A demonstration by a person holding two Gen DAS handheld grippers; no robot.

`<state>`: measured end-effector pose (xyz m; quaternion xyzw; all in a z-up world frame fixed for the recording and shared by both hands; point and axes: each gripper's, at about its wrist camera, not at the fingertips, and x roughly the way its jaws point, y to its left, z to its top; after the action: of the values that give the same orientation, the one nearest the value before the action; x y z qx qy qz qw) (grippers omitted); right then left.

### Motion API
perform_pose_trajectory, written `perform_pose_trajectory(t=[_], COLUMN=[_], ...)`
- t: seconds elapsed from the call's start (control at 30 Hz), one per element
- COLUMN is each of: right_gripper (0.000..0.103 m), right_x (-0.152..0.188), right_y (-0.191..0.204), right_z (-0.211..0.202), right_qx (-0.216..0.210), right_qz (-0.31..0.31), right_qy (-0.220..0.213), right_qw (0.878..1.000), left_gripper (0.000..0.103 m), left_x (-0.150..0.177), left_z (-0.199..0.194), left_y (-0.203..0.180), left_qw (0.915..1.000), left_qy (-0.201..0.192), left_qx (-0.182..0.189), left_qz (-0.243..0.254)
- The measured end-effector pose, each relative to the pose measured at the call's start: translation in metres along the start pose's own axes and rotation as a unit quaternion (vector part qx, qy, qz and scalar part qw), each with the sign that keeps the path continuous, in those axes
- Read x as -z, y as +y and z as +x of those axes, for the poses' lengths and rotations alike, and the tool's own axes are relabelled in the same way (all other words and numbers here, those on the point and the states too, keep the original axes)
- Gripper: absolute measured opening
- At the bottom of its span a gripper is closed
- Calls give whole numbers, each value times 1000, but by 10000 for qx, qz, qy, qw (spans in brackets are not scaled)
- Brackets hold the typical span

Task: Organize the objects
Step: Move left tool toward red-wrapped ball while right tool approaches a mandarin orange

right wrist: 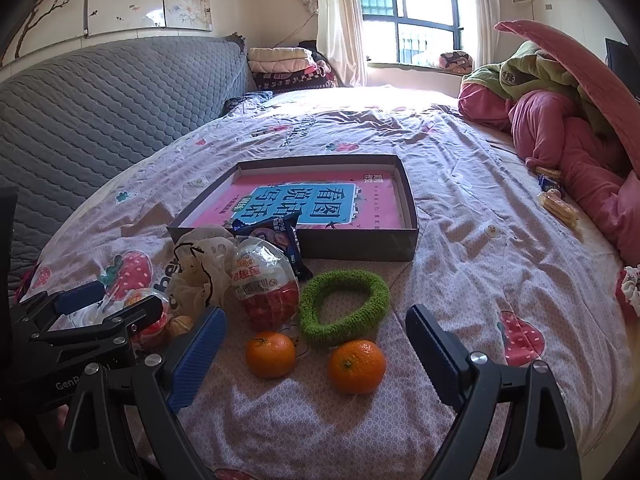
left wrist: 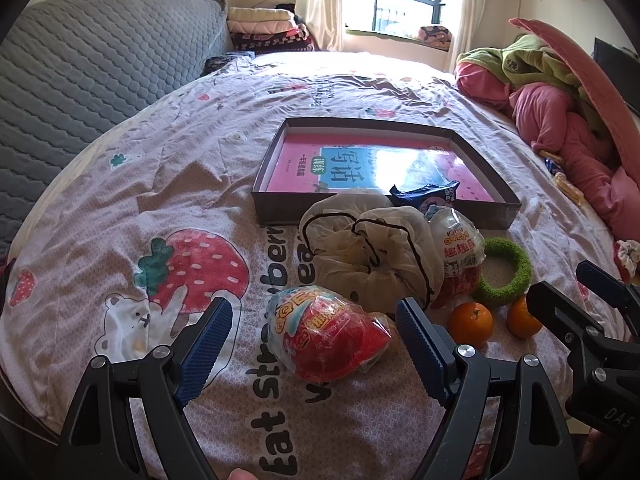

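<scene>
On the bed lie a dark shallow box [left wrist: 384, 210] [right wrist: 360, 246] holding a pink book, a cream drawstring pouch [left wrist: 372, 252] [right wrist: 200, 276], two red egg-shaped snack packs [left wrist: 328, 340] [right wrist: 266, 288], a blue snack packet [right wrist: 280, 236], a green fuzzy ring [left wrist: 506, 270] [right wrist: 344, 308] and two oranges [left wrist: 470, 322] [right wrist: 270, 354] [right wrist: 357, 366]. My left gripper [left wrist: 314, 346] is open, its jaws either side of the nearer egg pack. My right gripper [right wrist: 316, 354] is open around the two oranges, just above them.
A grey quilted headboard [right wrist: 100, 112] runs along the left. A pink and green heap of bedding [right wrist: 560, 132] lies at the right, with small snack packets [right wrist: 556, 200] beside it. A patterned scrunchie [right wrist: 630, 288] sits at the right edge. Folded blankets [right wrist: 284, 66] are stacked by the window.
</scene>
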<state>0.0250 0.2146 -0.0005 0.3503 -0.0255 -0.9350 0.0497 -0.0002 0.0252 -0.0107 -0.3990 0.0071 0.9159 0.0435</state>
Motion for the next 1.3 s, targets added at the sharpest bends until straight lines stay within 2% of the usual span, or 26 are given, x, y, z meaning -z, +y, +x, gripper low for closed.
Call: perform_pose_trajectory(t=[0.5, 1.0, 1.3], right_gripper=[91, 91, 91], right_x=[12, 21, 26], right_y=[-9, -17, -20], right_z=[11, 16, 22], right_qx=[40, 123, 53], right_qz=[-32, -106, -89], right_qy=[319, 444, 597], right_qw=[9995, 9989, 9982], left_gripper=[85, 85, 85], left_x=[9, 18, 21], left_z=[9, 15, 15], left_y=[1, 2, -4], left_qw=[9997, 9990, 9982], left_qy=[212, 331, 352], left_qx=[52, 136, 342], left_qz=[126, 282, 351])
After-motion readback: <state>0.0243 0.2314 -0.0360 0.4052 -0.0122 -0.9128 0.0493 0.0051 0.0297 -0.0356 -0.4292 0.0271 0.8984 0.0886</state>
